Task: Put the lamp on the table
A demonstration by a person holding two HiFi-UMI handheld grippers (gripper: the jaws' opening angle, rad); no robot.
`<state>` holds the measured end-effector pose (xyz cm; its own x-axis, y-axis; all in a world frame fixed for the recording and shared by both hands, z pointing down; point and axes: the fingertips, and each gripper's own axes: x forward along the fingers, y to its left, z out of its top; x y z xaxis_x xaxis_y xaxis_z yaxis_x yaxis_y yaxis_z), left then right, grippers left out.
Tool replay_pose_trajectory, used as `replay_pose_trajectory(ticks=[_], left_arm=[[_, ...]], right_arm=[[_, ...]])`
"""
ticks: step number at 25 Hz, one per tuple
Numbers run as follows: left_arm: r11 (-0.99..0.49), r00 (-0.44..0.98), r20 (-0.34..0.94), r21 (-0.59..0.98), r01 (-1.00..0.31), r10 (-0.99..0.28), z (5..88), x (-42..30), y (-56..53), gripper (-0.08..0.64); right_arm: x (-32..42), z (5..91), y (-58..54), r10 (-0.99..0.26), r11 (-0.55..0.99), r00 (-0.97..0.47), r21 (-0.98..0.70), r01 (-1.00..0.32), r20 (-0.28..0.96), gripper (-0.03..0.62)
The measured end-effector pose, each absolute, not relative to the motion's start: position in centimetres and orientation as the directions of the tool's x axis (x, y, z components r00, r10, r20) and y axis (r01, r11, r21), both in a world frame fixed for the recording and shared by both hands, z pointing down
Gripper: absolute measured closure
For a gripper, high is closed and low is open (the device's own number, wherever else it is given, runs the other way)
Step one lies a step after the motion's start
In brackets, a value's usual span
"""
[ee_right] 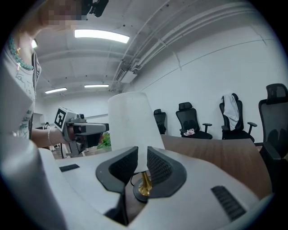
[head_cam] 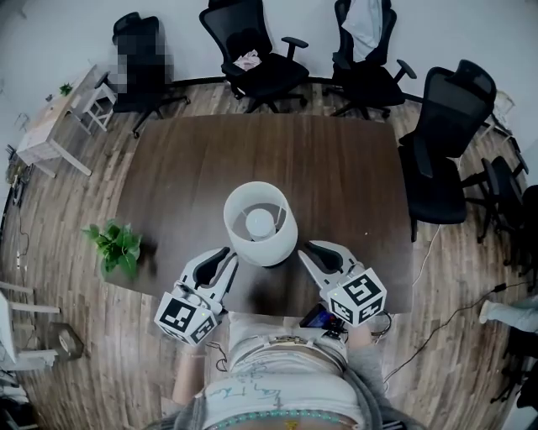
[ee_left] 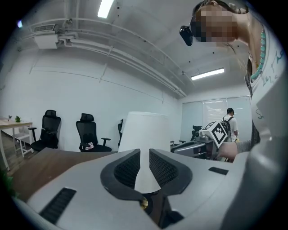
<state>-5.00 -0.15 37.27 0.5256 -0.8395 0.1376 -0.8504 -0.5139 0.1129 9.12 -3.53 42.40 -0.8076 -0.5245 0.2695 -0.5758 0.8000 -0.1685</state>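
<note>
- Markers [head_cam: 187, 317], square and black-and-white, are carried on the cube of the left gripper [head_cam: 233, 259] and on that of the right gripper [head_cam: 304, 250]; teal scribbles on the person's white shirt [head_cam: 277, 378] cannot be read.
- The lamp [head_cam: 279, 220] is found over the near edge of the dark wood-grain table [head_cam: 336, 168], between the two grippers.
- Its shade [ee_left: 146, 130], a plain white tapered drum, is open at the top, and a round white bulb [head_cam: 260, 222] is seen inside it in the head view.
- Under the shade, a slim brass stem [ee_right: 146, 183] and a round black base [ee_right: 140, 194] are made out in the right gripper view.
- The left gripper's jaws are drawn nearly together and clamped on the lower part of the shade, on the side nearer that gripper; white shade fills the narrow slit between the ribbed black pads [ee_left: 128, 168].
- The right gripper's jaws are likewise clamped low on the shade's opposite side, with only a thin slit left between the same ribbed pads.
- A leafy green plant [head_cam: 113, 243] is set at the table's left edge.
- Black office chairs are ranged beyond the table: a small pinkish thing [head_cam: 248, 59] lies on one seat, and a white garment [head_cam: 367, 25] is draped over another chair's back.
</note>
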Motion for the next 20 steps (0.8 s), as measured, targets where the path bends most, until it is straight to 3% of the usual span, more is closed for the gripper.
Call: replay_pose_trajectory(ticks=[20], left_arm=[[-0.444, 0.454, 0.167, 0.094, -0.891, -0.875, 37.7, -2.3, 0.6, 0.548]], right_arm=[[8.8, 42.1, -3.1, -0.409, 0.870, -0.870, -0.171, -0.463, 0.274, 0.560]])
